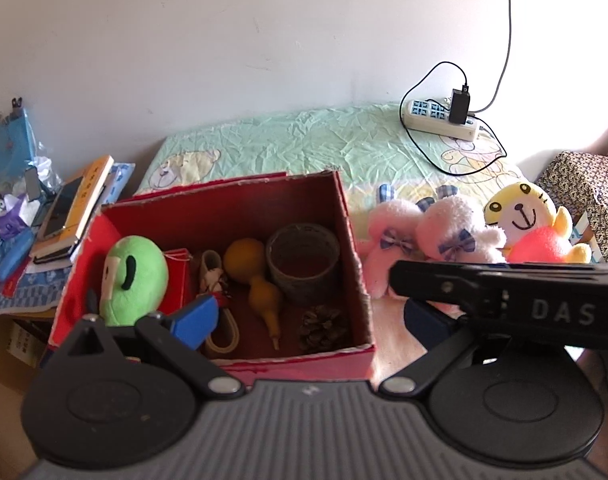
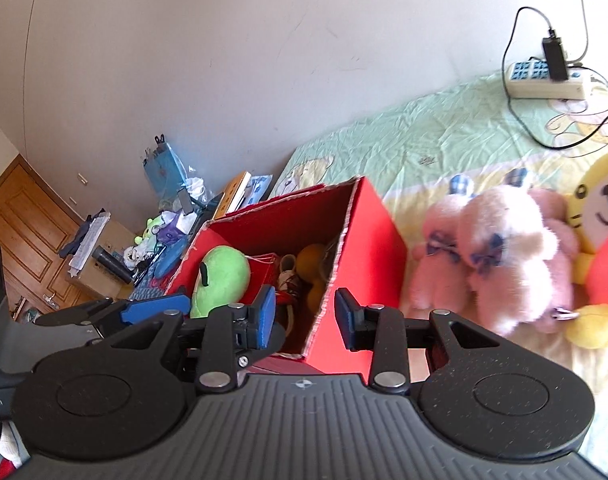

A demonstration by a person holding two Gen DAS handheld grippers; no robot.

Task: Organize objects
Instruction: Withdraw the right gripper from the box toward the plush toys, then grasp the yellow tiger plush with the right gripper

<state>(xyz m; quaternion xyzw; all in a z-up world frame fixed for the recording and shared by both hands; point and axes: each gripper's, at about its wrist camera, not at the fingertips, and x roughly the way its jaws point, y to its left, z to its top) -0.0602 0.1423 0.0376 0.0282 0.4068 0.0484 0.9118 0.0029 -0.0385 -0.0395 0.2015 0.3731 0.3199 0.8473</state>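
Toys are seen in two groups. One red box stands open on the bed sheet, and six things are counted inside it: one green plush toy leaning in the left end, one small red packet beside it, one tiny white shoe, one yellow gourd in the middle, one woven cup upright at the right wall, and one pine cone in the near right corner. A pale strap loop is seen near the front wall.

Three plush toys are lined up on the sheet to the right of the box: two pink bunnies with blue bows, pressed side by side, and one yellow tiger toy just beside them.

One power strip with one black charger plugged in lies well behind, near the wall. One pile of books and clutter is stacked left of the box.

The left tongs are spread wide over the box, with nothing grasped; their right finger is partly hidden behind the other tool. The right tongs are parted above the near corner of the box, with nothing between the blue pads.
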